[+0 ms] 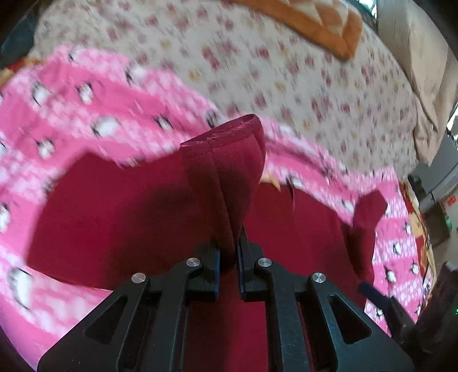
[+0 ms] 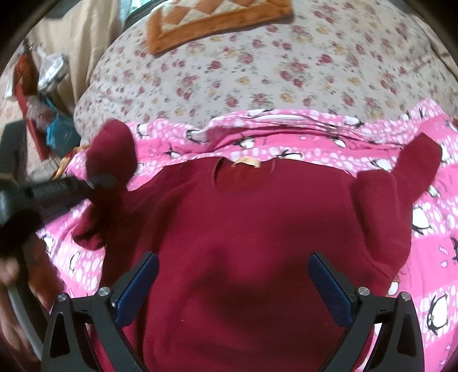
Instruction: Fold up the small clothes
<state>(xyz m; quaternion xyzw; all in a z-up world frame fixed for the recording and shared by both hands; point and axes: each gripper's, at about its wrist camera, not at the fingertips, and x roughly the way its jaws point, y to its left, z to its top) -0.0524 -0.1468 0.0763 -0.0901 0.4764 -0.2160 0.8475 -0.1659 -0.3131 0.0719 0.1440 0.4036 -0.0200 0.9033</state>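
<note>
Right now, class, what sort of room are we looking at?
Most likely a bedroom: the red top lies on a pink penguin blanket spread over a bed with a floral sheet and an orange cushion.

Maroon sweater (image 2: pixel 243 229) flat on bed, sleeve seemingly lifted.

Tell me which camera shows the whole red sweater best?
The right wrist view: the sweater lies spread on the pink blanket, with neckline, label and both sleeves visible. The left wrist view shows only part of its body and, close up and blurred, the sleeve clamped in the left gripper.
</note>
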